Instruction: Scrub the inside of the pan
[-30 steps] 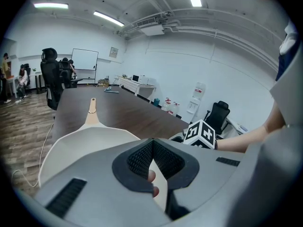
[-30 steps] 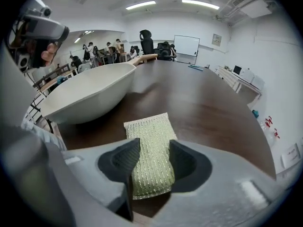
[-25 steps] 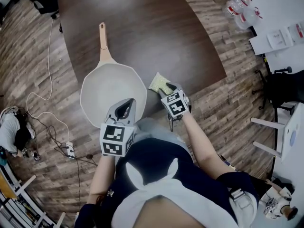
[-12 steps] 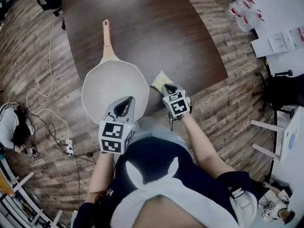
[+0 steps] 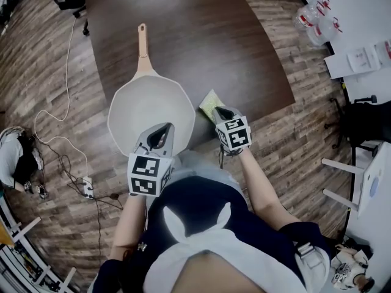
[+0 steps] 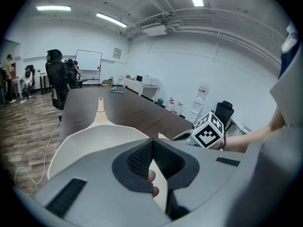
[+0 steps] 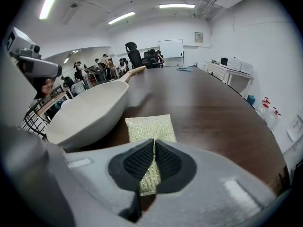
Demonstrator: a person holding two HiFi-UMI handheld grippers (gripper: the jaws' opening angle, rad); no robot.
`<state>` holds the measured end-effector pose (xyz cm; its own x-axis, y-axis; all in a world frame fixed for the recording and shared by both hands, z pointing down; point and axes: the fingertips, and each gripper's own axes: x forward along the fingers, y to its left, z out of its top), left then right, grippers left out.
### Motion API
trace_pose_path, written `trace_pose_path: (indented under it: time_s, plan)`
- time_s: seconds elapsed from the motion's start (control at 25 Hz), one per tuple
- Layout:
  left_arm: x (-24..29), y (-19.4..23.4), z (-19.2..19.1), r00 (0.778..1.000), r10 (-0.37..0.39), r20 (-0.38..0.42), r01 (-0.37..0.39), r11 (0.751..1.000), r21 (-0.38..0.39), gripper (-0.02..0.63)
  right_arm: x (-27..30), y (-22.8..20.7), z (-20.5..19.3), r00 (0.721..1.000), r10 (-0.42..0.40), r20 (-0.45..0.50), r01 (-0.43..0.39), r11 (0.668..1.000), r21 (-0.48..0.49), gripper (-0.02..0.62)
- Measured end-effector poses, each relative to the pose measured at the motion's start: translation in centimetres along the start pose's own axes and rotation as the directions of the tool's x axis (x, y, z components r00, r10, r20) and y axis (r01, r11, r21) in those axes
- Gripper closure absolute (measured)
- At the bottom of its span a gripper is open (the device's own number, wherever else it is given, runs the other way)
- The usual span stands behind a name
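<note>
We look steeply down on a dark brown table [image 5: 201, 35] standing on a wood-plank floor [image 5: 49, 72]. A wide cream pan [image 5: 146, 112] sits near the table's front edge. Its tan handle [image 5: 143, 44] points away from us toward 12 o'clock.

At the pan's 6 o'clock rim, the left gripper [image 5: 160, 134] reaches in from below. In the left gripper view its dark ribbed pads are pinched together on the cream rim [image 6: 152, 148], so the jaws stand narrow and hold the pan.

At the pan's 3 o'clock side, just beside its wall, the right gripper [image 5: 221, 112] points down at the table. Its jaws are closed tight on the near edge of a yellow-green sponge [image 7: 149, 126].

The sponge lies flat on the table outside the pan, stretching from the pads toward 12 o'clock. In the head view only its far corner [image 5: 209, 104] shows past the gripper.
</note>
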<state>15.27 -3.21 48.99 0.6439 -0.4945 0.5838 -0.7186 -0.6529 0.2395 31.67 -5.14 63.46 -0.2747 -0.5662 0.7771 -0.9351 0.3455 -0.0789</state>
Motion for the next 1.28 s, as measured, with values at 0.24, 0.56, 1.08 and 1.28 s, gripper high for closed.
trace_pose_path:
  time_s: [0.24, 0.56, 1.08, 1.28]
  plan:
    - [-1.7, 1.3, -0.7, 0.999, 0.050, 0.017, -0.050, 0.998, -0.030, 0.601, -2.0, 1.4, 3.2, 0.996, 0.026, 0.082, -0.026, 1.000, -0.009, 0.588]
    - [-4.5, 4.4, -1.7, 0.994, 0.107, 0.022, -0.105, 0.991, -0.077, 0.601, -3.4, 5.1, 8.0, 0.987, 0.063, 0.150, -0.051, 0.995, -0.083, 0.588]
    - [-10.3, 8.9, -2.9, 0.986, 0.165, 0.030, -0.161, 0.981, -0.104, 0.601, -3.7, 13.6, 11.2, 0.980, 0.137, 0.143, -0.113, 0.980, -0.163, 0.588]
    - [-11.6, 10.0, -3.1, 0.982, 0.182, 0.044, -0.176, 0.978, -0.115, 0.601, -3.6, 17.2, 11.2, 0.970, 0.205, 0.127, -0.178, 0.964, -0.198, 0.588]
